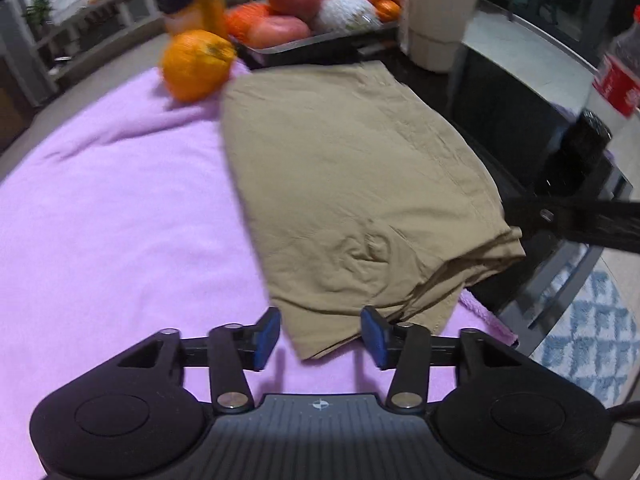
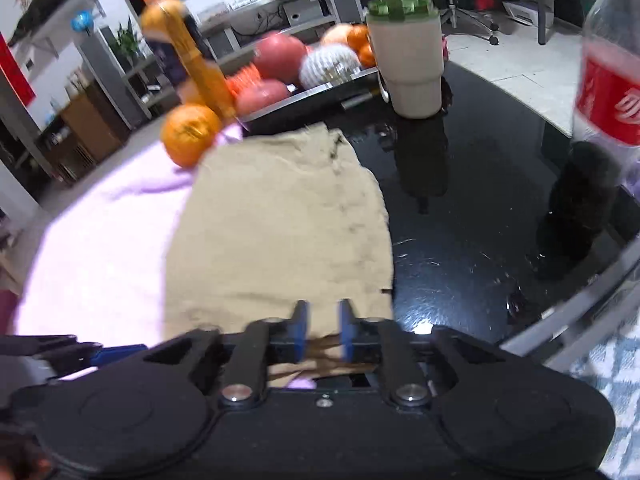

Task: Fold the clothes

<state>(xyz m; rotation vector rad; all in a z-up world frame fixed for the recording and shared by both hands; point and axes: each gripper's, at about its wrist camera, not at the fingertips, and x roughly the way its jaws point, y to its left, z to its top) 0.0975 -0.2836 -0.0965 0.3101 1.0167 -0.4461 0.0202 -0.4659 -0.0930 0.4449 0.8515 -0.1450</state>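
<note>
**Folded khaki garment gripped at its near edge**

The khaki garment [image 1: 344,184] lay in several layers at the centre of the left wrist view, partly on the purple towel [image 1: 120,208] and partly over the black glass table [image 2: 460,240]. Stacked hems showed at its lower right corner. It was judged light, soft and limp, likely to sag and shed layers if lifted by one point; all layers at an edge or corner offered the best hold.

The right gripper [image 2: 323,330] pinched bunched fabric at the bottom centre of its view. The left gripper [image 1: 320,334] stood spread just before the near corner, holding nothing.

An orange [image 1: 196,64] touched the towel, upper left; a fruit tray [image 1: 316,40] stood behind.
</note>
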